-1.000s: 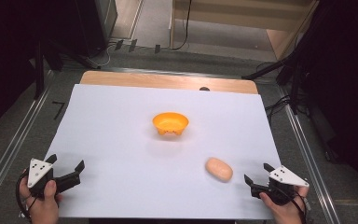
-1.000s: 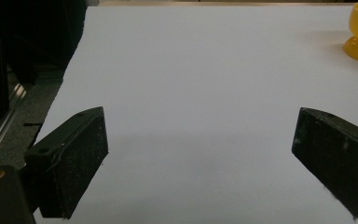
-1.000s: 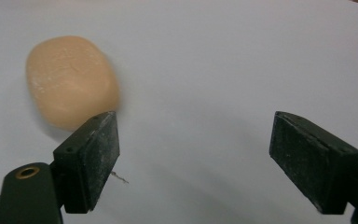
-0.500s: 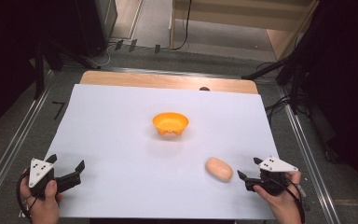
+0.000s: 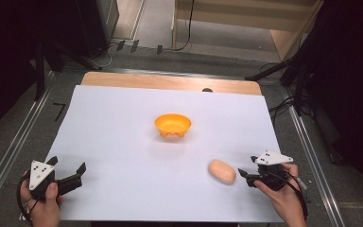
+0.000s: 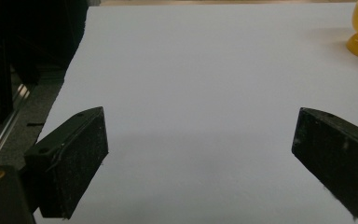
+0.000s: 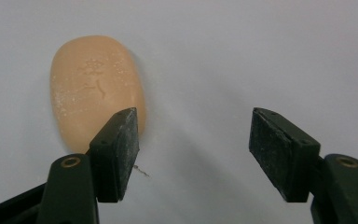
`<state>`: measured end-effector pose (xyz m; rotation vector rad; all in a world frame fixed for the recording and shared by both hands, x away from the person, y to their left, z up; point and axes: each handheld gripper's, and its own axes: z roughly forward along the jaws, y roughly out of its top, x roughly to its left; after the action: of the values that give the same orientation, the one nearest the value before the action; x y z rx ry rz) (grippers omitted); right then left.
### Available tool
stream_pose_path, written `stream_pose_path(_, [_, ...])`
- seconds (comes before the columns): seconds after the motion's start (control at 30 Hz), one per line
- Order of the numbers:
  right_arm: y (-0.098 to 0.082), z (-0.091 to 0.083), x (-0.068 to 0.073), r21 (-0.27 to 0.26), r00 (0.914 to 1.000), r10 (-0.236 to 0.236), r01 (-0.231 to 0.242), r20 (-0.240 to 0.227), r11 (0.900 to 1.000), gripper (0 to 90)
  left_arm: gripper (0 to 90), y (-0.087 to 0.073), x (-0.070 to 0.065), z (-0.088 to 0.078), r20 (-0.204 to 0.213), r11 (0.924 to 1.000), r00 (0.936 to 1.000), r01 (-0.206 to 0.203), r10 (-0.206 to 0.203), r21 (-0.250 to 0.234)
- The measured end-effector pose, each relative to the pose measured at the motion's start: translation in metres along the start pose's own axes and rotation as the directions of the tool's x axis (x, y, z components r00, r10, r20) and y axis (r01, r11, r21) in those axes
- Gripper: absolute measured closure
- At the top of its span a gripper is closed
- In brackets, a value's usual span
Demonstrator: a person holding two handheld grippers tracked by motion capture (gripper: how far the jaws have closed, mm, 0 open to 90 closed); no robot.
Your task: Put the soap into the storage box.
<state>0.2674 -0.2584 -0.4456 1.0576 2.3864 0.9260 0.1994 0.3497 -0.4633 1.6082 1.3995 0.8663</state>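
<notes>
Looks like a lab or test room set up for recording, not a home. Shows a wooden table (image 5: 170, 81) covered by a plain white sheet (image 5: 123, 142), flanked by metal rails (image 5: 9, 156) on a grey carpeted floor (image 5: 156, 28). Has loose cables (image 5: 186, 28) trailing over the floor, dark equipment stands (image 5: 38, 71) at both sides, and a pale wooden unit (image 5: 246, 19) behind.

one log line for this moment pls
left gripper open, empty | right gripper jaws closing, nothing between, beside peach oval bar | orange bowl mid-sheet
</notes>
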Motion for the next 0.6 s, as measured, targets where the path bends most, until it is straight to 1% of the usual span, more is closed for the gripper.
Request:
stream_pose_path(0.07, [0.003,0.002,-0.001,0.014,0.9997,0.002,-0.002,-0.023,1.0,35.1,4.0,0.0,0.0,0.0,0.0,1.0,1.0,0.0,0.0,0.0])
stream_pose_path(0.2, [0.008,0.008,-0.001,0.057,0.9982,-0.031,0.034,-0.052,0.998,35.1,4.0,0.0,0.0,0.0,0.0,1.0,1.0,0.0,0.0,0.0])
stream_pose_path(0.27, [0.011,0.011,-0.001,0.083,0.9965,-0.03,0.037,-0.078,0.996,33.8,4.0,0.0,0.0,0.0,0.0,1.0,1.0,0.0,0.0,0.0])
stream_pose_path(0.3, [0.013,0.012,-0.002,0.089,0.9947,-0.034,0.043,-0.097,0.995,33.5,4.0,0.0,0.0,0.0,0.0,1.0,1.0,0.001,-0.001,0.0])
stream_pose_path(0.37, [0.015,0.013,-0.003,0.083,0.9931,-0.033,0.042,-0.113,0.996,33.3,4.0,0.0,0.0,0.0,0.001,1.0,1.0,0.0,0.0,0.0])
stream_pose_path(0.4, [0.017,0.014,-0.003,0.082,0.9923,-0.021,0.031,-0.122,0.996,32.4,4.0,0.0,0.0,0.0,0.001,1.0,1.0,0.0,0.0,0.0])
stream_pose_path(0.47, [0.02,0.014,-0.003,0.083,0.9905,-0.025,0.037,-0.135,0.996,31.7,4.0,0.0,0.0,0.0,0.001,1.0,1.0,0.001,-0.001,0.001])
stream_pose_path(0.53, [0.023,0.013,-0.002,0.107,0.9884,-0.021,0.037,-0.15,0.994,32.4,4.0,0.0,0.0,0.0,0.001,1.0,1.0,0.0,0.0,0.001])
stream_pose_path(0.57, [0.023,0.013,-0.002,0.107,0.9884,-0.021,0.037,-0.15,0.994,32.4,4.0,0.0,0.0,0.0,0.001,1.0,1.0,0.0,0.0,0.001])
stream_pose_path(0.6, [0.027,0.012,0.0,0.124,0.983,-0.032,0.055,-0.181,0.991,31.1,4.0,0.0,0.0,0.0,0.0,1.0,1.0,0.0,0.0,0.001])
